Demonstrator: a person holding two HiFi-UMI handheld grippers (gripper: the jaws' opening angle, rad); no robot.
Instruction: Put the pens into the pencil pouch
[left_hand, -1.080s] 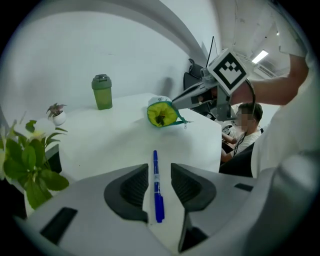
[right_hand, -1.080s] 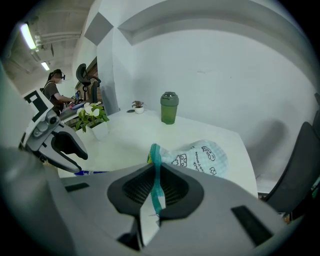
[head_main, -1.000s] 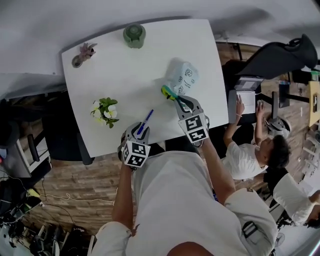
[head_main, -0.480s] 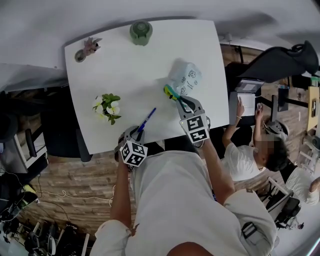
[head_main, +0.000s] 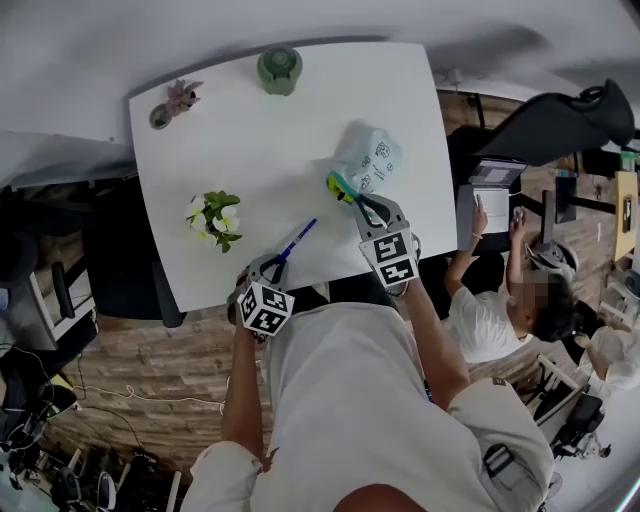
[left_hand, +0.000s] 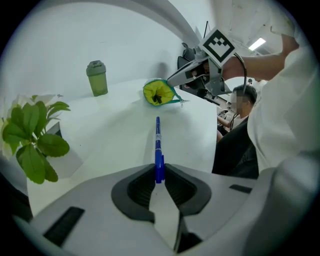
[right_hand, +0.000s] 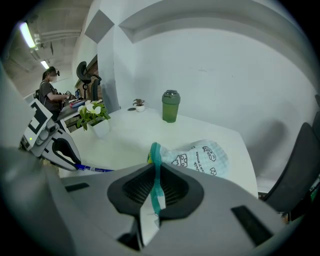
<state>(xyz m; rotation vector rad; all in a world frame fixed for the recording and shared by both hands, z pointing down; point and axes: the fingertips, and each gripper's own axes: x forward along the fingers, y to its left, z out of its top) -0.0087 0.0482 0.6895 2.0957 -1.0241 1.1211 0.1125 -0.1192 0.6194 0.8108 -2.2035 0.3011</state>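
Note:
A blue pen (head_main: 298, 238) lies on the white table (head_main: 270, 130), pointing away from me. My left gripper (head_main: 272, 268) is shut on the pen's near end (left_hand: 158, 145); its jaws have just been closing, with the pen between them. The pale printed pencil pouch (head_main: 368, 155) lies to the right, its yellow-lined mouth (left_hand: 159, 92) held open toward the pen. My right gripper (head_main: 360, 205) is shut on the pouch's teal rim (right_hand: 156, 170), and the rest of the pouch (right_hand: 200, 156) trails behind on the table.
A potted plant (head_main: 213, 217) stands left of the pen. A green bottle (head_main: 279, 68) and a small plant pot (head_main: 172, 102) sit at the table's far edge. A seated person (head_main: 500, 300) and a black chair (head_main: 560, 115) are off to the right.
My left gripper has come down and forward over the pen's near end, and its jaws have closed on it. The right gripper and the pouch have stayed put.

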